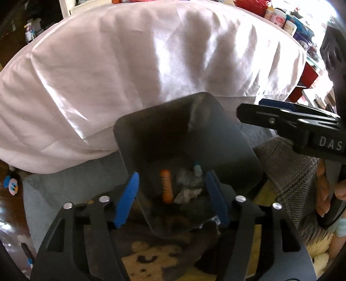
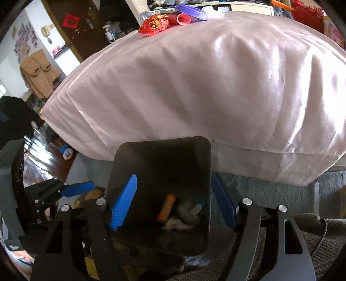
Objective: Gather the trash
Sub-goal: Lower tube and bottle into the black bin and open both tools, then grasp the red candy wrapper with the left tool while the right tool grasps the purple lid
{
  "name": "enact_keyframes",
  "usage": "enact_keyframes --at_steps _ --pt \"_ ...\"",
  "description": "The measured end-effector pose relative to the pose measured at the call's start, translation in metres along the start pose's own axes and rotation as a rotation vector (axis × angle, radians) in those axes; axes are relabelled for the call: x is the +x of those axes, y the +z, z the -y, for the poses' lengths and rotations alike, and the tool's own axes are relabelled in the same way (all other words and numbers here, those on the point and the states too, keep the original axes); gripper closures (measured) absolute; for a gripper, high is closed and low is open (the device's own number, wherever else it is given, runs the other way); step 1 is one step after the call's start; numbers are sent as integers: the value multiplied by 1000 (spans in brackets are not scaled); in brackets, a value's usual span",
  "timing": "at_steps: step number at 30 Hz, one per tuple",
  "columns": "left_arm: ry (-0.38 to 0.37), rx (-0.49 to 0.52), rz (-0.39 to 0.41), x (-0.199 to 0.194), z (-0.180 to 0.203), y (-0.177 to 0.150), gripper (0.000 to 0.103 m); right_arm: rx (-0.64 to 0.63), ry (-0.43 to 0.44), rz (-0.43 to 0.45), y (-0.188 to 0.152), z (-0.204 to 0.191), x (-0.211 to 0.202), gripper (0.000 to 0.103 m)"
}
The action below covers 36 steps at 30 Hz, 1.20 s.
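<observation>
— Left gripper (image 1: 172,195)?
— Spread wide, blue pads either side of the dark square plastic bin (image 1: 186,138), one pad outside the near-left wall, the other over the bin's right half. No pad pressing on anything; released.
— Right gripper (image 2: 173,201)?
— Also parted. Left blue pad in front of the bin's left wall, right blue pad outside the right wall. Nothing clenched between them.
— Contents of the bin?
— Down at the bottom: an orange ribbed tube-shaped piece (image 1: 166,186), crumpled grey-white paper wads (image 1: 188,186) just beside it, and a small pale blue capped item (image 1: 197,170) against the far side of the wads. Same three in the right wrist view, orange piece (image 2: 167,207) leaning to the left of the wads (image 2: 183,216).
— Surroundings?
— Large shiny white quilted cushion (image 1: 140,71) right behind the bin, filling the upper half of both views. Grey fuzzy cover (image 2: 270,190) beneath the cushion. Woven grey-brown textile (image 1: 289,173) to the right of the bin. Yellow cloth with dark cartoon markings (image 1: 149,259) under the left gripper.
— Anything on top of the cushion?
— At its far edge in the right wrist view: crumpled red and gold foil wrapper (image 2: 154,23), pink tube (image 2: 183,18), purple plastic lid (image 2: 191,9).
— Floor?
— Dark wood, with a small blue and white cartoon duck toy (image 2: 67,152) near the cushion's left corner.
— Grippers relative to each other?
— Near each other, both angled down over the bin; bare fingers (image 1: 324,194) around the right handle at the edge of the left view.
</observation>
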State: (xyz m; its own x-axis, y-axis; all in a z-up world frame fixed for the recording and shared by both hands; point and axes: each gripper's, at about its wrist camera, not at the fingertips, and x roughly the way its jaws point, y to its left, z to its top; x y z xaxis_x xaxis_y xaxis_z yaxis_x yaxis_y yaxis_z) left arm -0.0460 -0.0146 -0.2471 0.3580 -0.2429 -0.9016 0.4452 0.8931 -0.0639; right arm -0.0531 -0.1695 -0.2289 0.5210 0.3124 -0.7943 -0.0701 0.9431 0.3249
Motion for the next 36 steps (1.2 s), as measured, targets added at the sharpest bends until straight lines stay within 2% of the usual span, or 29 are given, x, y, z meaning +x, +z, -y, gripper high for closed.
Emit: enact_keyframes --at_steps 5,13,17,25,31,36 --pt "18 -9 11 -5 -7 4 23 5 -11 -1 0 2 0 16" --pt "56 -29 52 -22 -26 22 8 40 35 28 8 10 -9 14" --pt "81 -48 93 -35 -39 34 8 31 7 86 27 13 -23 13" --pt "122 -74 212 -67 -62 76 8 14 -49 193 89 21 -48 12" --pt "122 -47 273 -76 -64 108 8 12 -68 226 138 30 -49 12" --pt "110 -52 285 -68 -68 143 9 10 -81 220 183 29 -33 12"
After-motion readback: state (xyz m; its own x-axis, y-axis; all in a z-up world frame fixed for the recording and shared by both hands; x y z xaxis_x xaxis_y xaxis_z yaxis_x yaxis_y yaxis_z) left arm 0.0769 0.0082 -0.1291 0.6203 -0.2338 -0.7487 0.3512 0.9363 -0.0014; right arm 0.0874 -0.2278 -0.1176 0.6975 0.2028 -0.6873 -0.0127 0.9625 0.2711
